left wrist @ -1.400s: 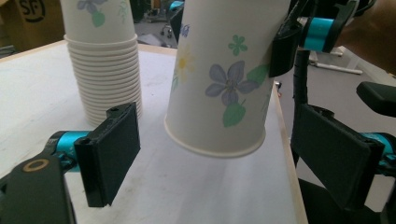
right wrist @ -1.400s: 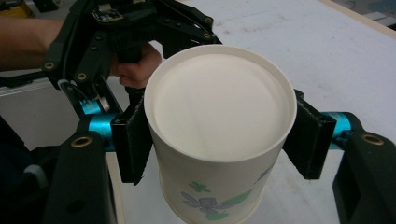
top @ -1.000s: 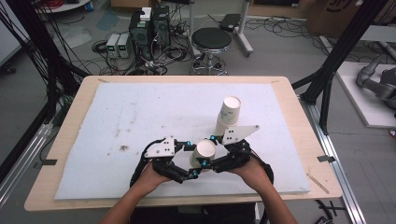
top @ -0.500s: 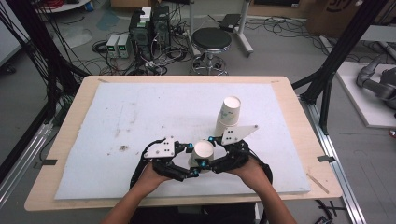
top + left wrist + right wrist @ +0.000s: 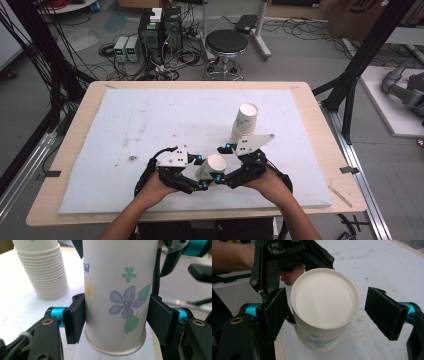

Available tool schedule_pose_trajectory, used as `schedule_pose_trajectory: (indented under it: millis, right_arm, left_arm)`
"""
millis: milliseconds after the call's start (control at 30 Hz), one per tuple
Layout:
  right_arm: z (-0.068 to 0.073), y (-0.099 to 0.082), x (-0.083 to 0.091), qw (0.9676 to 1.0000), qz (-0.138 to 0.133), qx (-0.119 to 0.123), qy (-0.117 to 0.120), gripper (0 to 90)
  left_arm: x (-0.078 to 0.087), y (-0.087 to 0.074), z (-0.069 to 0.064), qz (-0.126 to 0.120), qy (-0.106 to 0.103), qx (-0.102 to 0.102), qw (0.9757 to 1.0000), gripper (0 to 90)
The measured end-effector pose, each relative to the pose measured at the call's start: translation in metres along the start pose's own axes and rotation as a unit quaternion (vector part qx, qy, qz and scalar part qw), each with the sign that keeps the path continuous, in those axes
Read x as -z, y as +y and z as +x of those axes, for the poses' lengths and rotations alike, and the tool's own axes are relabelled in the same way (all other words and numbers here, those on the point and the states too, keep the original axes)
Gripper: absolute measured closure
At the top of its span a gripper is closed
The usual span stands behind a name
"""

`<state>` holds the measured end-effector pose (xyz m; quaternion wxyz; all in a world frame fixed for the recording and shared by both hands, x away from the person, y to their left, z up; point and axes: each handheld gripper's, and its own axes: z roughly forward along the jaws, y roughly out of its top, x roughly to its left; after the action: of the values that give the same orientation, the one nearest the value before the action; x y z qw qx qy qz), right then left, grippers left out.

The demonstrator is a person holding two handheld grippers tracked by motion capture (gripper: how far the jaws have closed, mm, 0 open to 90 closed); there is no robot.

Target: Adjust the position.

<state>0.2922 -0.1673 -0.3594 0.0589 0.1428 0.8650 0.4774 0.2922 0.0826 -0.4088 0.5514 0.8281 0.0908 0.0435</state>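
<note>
A single flowered paper cup (image 5: 210, 166) stood near the front edge of the white table mat (image 5: 150, 120), caught between the two hand-held grippers, with the tall stack of cups (image 5: 244, 122) just behind and to its right. The left gripper (image 5: 199, 172) had just been closing and its pads (image 5: 75, 317) pressed both sides of the cup's wall low down, close to the rolled rim, which in the left gripper view pointed toward the camera. The right gripper (image 5: 223, 179) had just been opening; in the right gripper view its jaws stood wide, the left pad (image 5: 273, 310) close beside the cup and the right pad (image 5: 384, 311) well apart from it, gripping nothing. The cup's long axis ran roughly upright, tilted a little, across the left gripper's jaws. The left hand (image 5: 155, 187) therefore carried the cup alone, and the stack lay to the far right of it, nearer the right hand (image 5: 270, 180) than the left.
</note>
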Motion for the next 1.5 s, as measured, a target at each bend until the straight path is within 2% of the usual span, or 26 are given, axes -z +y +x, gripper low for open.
schedule_pose_trajectory:
  millis: [100, 233, 533, 733, 833, 1033, 1233, 1400, 1500]
  right_arm:
    - [-0.001, 0.001, -0.001, 0.9997, 0.019, 0.015, 0.000, 19.4]
    - [-0.001, 0.005, -0.001, 0.9986, 0.038, 0.034, 0.008, 19.4]
    - [-0.001, 0.008, -0.001, 0.9973, 0.053, 0.047, 0.018, 19.4]
    - [-0.001, 0.008, -0.006, 0.9953, 0.074, 0.055, 0.030, 19.4]
    - [0.000, 0.010, -0.009, 0.9933, 0.088, 0.066, 0.033, 19.4]
    - [0.002, 0.014, -0.015, 0.9894, 0.112, 0.082, 0.043, 19.8]
    - [0.005, 0.015, -0.020, 0.9847, 0.129, 0.103, 0.057, 25.5]
    - [0.005, 0.015, -0.023, 0.9818, 0.139, 0.109, 0.070, 31.1]
    - [0.006, 0.014, -0.023, 0.9796, 0.144, 0.118, 0.075, 36.5]
  left_arm:
    - [0.004, 0.006, 0.001, 0.040, -0.004, -0.018, 0.9990, 35.1]
    - [0.006, 0.013, 0.001, 0.072, -0.006, -0.036, 0.9968, 35.1]
    - [0.009, 0.020, 0.000, 0.106, -0.012, -0.050, 0.9931, 35.1]
    - [0.009, 0.022, 0.001, 0.135, -0.014, -0.053, 0.9893, 35.1]
    - [0.009, 0.024, 0.001, 0.154, -0.015, -0.061, 0.9860, 35.1]
    - [0.008, 0.026, 0.001, 0.171, -0.021, -0.070, 0.9825, 35.1]
    - [0.006, 0.025, 0.000, 0.189, -0.033, -0.071, 0.9789, 35.1]
    - [0.003, 0.024, -0.001, 0.194, -0.042, -0.073, 0.9774, 35.0]
    - [0.002, 0.022, -0.002, 0.193, -0.047, -0.069, 0.9775, 35.0]
